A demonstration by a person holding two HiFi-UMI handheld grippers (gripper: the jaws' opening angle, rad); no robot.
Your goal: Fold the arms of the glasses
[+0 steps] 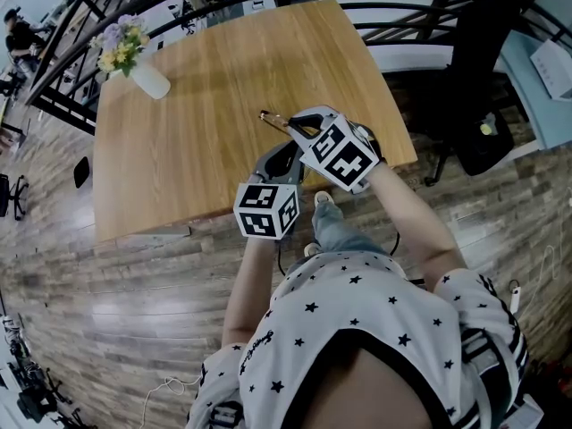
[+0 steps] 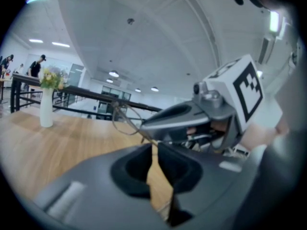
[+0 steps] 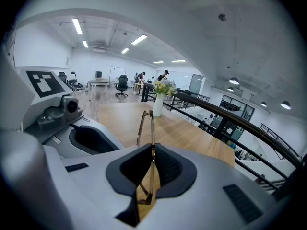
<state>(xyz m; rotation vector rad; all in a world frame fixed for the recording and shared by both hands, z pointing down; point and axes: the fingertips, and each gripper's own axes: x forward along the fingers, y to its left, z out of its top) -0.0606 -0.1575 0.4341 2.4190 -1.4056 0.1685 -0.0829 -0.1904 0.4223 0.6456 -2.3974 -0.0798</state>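
The thin gold wire-rimmed glasses (image 1: 275, 119) hung in the air over the near edge of the light wooden table (image 1: 179, 150), at eleven o'clock from both marker cubes in the head view. The right gripper (image 3: 149, 147) had its jaws clamped on the frame, seen edge-on between the pads. The left gripper (image 2: 152, 145) had its jaws at a narrow slit, seemingly pinching the temple arm (image 2: 147, 139), which ran out to the lens at eleven o'clock. The likely risk was strain. Swinging that arm off the hinge's own arc, against so firm a hold on the front, could bend the wire. The thin arm could also slip from the pads, letting the glasses twist in the right grip.
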